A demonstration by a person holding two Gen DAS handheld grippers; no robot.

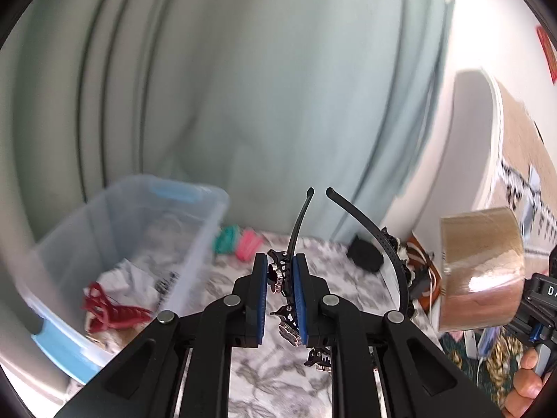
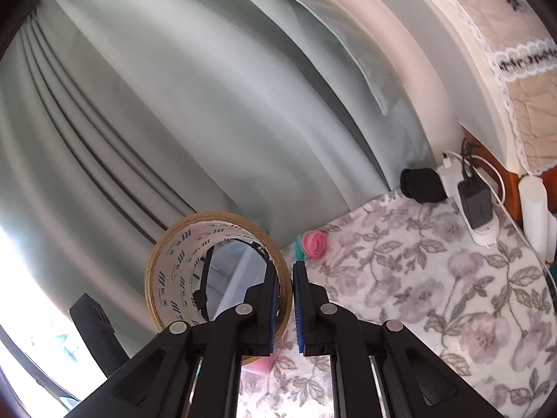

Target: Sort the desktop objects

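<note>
Your left gripper [image 1: 280,297] jaws pinch a thin, springy headband [image 1: 390,254] by its decorated band; it's light and may twist. Your right gripper [image 2: 286,308] jaws clamp the stiff wall of the tape roll [image 2: 216,268], a firm hold.

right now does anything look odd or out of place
Nothing is spilled or broken. The left gripper holds a black headband by one side, so it hangs askew, and the right gripper holds a tape roll off the table.

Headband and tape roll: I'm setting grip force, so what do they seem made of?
Headband: thin black band, probably plastic, matte, curving to free tips; metal-looking shiny studs along it. Tape roll: brown packing film, glossy in the left view, on a printed core that looks like cardboard.
</note>
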